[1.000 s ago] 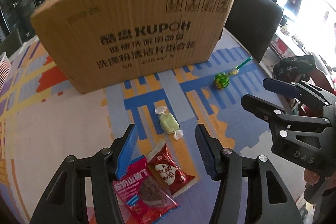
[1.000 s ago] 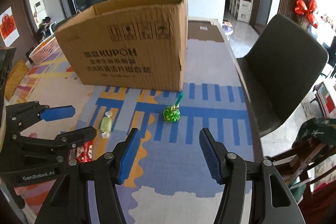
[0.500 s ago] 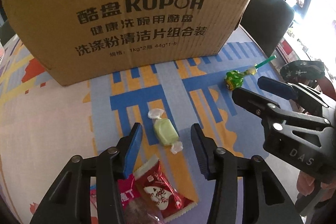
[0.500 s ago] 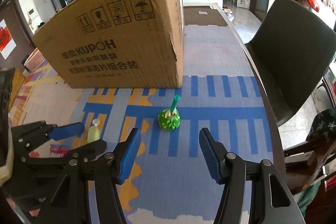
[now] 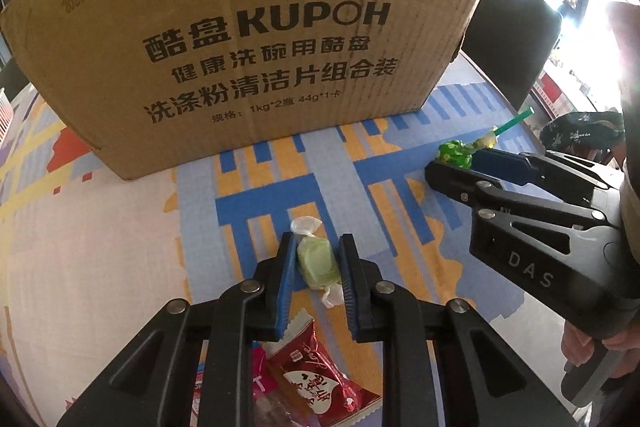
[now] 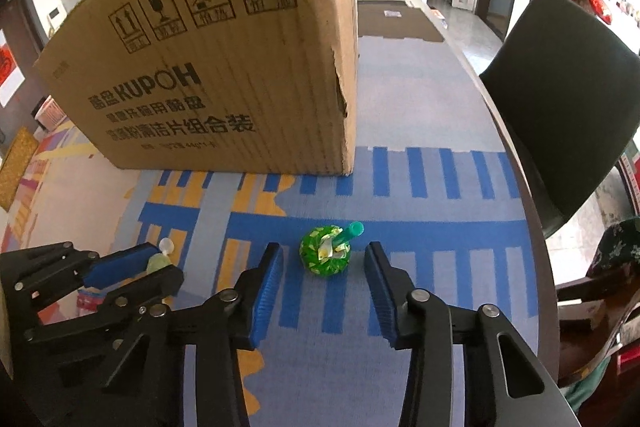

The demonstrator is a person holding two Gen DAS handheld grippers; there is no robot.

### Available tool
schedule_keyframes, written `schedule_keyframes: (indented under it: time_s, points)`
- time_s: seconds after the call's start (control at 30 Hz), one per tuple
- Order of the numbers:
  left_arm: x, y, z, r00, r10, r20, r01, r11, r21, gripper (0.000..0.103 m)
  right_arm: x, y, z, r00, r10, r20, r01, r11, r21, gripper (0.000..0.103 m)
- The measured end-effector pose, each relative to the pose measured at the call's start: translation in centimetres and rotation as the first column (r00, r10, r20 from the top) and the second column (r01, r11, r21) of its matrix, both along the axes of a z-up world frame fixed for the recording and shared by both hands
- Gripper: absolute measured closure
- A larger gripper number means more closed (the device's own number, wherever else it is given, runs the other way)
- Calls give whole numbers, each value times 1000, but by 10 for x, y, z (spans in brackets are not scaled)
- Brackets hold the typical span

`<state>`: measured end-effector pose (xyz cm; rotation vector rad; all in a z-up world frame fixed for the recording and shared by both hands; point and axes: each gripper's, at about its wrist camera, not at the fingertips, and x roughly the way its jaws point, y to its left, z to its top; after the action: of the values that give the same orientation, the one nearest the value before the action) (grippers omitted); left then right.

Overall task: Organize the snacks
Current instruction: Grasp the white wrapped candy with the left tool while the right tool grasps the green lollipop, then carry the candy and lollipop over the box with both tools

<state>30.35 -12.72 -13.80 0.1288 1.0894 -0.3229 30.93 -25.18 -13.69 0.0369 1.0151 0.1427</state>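
A pale green wrapped candy [image 5: 318, 263] lies on the patterned tablecloth, and my left gripper [image 5: 316, 259] is shut on it, blue pads pressing both sides. The right wrist view shows that gripper [image 6: 136, 267] at lower left, with the candy [image 6: 158, 261] peeking out. A green lollipop [image 6: 326, 255] with a teal stick rests on the cloth between the fingers of my right gripper [image 6: 324, 267]. Its jaws are closing, with a gap still on each side of the lollipop. In the left wrist view the right gripper [image 5: 464, 167] flanks the lollipop [image 5: 454, 151].
A large cardboard box [image 5: 260, 27] marked KUPOH stands just behind both sweets, also filling the upper left [image 6: 224, 75]. Two red snack packets [image 5: 316, 387] lie under the left gripper. A dark chair [image 6: 568, 99] stands beyond the table's right edge [image 6: 516, 163].
Both grippers came down and forward over the sweets. The left jaws closed onto the pale green candy. The right jaws narrowed around the lollipop.
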Motion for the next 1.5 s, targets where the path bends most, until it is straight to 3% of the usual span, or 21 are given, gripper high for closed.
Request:
schedule_keyframes:
  time_s: [0.1, 0.5, 1.03, 1.5]
  points:
    - [1, 4, 1, 1000, 8, -3, -8, 1000, -3, 81, -1, 2, 0, 1000, 6, 1, -6, 1000, -13, 76]
    - [-10, 26, 28, 999, 22, 35, -20, 998, -53, 81, -21, 10, 22, 998, 31, 49, -31, 1000, -6, 77]
    - [-52, 44, 108, 983, 29, 179, -7, 992, -123, 81, -70, 21, 97, 976, 51, 212, -55, 998, 13, 77]
    - [-44, 57, 170, 945, 53, 321, -10, 991, -135, 81, -69, 40, 162, 938, 74, 339, -81, 997, 8, 77]
